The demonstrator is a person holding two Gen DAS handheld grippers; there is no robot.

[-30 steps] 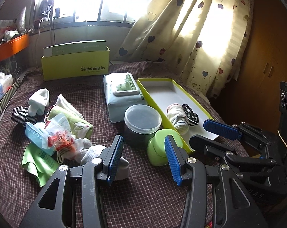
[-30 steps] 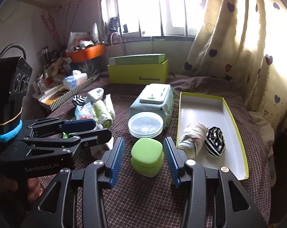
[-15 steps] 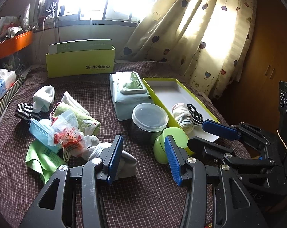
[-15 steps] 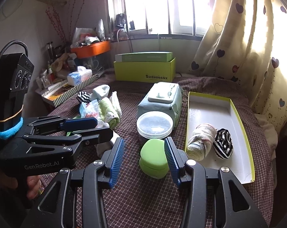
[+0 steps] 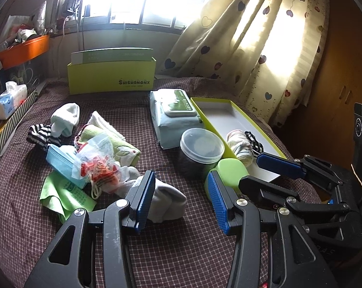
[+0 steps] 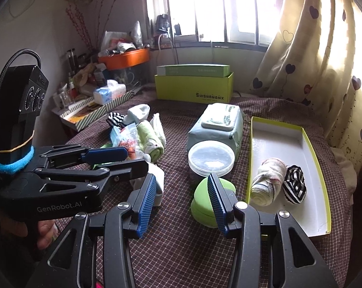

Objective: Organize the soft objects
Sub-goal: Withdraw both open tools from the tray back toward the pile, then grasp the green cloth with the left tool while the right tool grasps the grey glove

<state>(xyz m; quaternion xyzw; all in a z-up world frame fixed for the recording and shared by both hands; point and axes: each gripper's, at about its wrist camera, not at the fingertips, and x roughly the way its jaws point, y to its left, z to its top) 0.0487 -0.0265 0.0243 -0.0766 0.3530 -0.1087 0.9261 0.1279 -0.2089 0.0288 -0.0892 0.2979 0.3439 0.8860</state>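
grey sock nearer left jaws

The left gripper hovers open over a checked cloth, a grey sock beside its left finger.

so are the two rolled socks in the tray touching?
Touching: the right wrist view shows the cream sock and striped sock pressed side by side in the tray, no gap.

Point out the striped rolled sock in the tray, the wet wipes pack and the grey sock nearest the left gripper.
striped rolled sock [image 6: 294,184], right wrist view, middle of the roll.
wet wipes pack [image 5: 175,117], left wrist view, top face beside the lid.
grey sock [image 5: 167,202], left wrist view, middle of the bundle.
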